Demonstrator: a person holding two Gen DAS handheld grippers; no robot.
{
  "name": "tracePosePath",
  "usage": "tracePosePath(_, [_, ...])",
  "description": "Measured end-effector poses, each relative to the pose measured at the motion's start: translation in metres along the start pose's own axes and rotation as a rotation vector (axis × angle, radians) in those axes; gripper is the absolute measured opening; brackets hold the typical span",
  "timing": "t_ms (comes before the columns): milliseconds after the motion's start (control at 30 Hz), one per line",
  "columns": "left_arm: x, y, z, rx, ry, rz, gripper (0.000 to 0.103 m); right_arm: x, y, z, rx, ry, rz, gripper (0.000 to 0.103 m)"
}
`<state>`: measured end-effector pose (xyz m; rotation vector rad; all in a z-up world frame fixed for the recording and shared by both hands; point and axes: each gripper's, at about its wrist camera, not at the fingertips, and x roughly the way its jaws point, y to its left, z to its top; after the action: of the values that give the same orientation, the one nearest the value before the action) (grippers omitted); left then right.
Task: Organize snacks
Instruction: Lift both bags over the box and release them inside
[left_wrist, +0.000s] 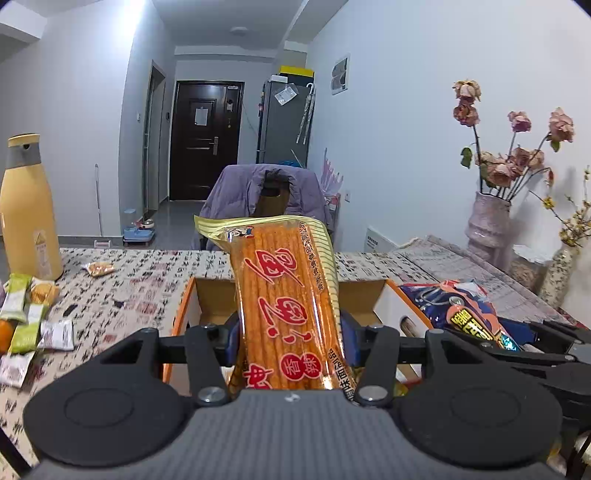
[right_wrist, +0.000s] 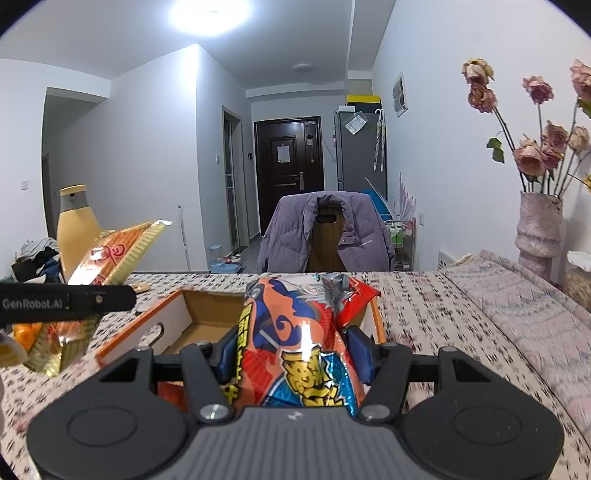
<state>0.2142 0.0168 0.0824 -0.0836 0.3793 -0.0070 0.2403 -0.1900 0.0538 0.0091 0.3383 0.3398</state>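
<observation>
My left gripper (left_wrist: 291, 339) is shut on an orange snack-stick pack (left_wrist: 284, 295) with red characters, held upright over the open cardboard box (left_wrist: 207, 295) with orange edges. My right gripper (right_wrist: 293, 354) is shut on a red, orange and blue snack bag (right_wrist: 295, 332), held above the same box (right_wrist: 177, 325). The right gripper and its bag show at the right of the left wrist view (left_wrist: 469, 317). The left gripper and its pack show at the left of the right wrist view (right_wrist: 110, 254).
Small snack packets (left_wrist: 26, 317) lie on the patterned tablecloth at left, beside a tall yellow bottle (left_wrist: 27, 210). A vase of dried roses (left_wrist: 487, 225) stands at the right. A chair with a purple jacket (right_wrist: 325, 232) is behind the table.
</observation>
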Motion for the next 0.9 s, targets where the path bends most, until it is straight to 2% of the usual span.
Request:
tracePosePath(267, [0.054,0.004,0.016,0.010,0.015,0.031,0.051,0.065,0.001,0.026,-0.004,0.041,-0.013,0.059])
tracePosePath(500, [0.103,0.014,0.006,0.000,0.065,0.076,0.051,0.121,-0.001,0.015,0.013,0.116,-0.048,0.059])
tracePosePath(633, [0.120,0.019,-0.014,-0.004,0.091,0.079,0.051,0.131,-0.006,0.002,0.011,0.137,-0.053,0.059])
tracePosePath(800, [0.130,0.024,-0.023,0.001,0.130,0.054,0.052,0.136,-0.007,-0.005,0.009,0.166,-0.055,0.059])
tracePosePath(900, [0.130,0.026,-0.026,0.001,0.129,0.049,0.061,0.138,-0.008,-0.007,0.012,0.185,-0.066,0.063])
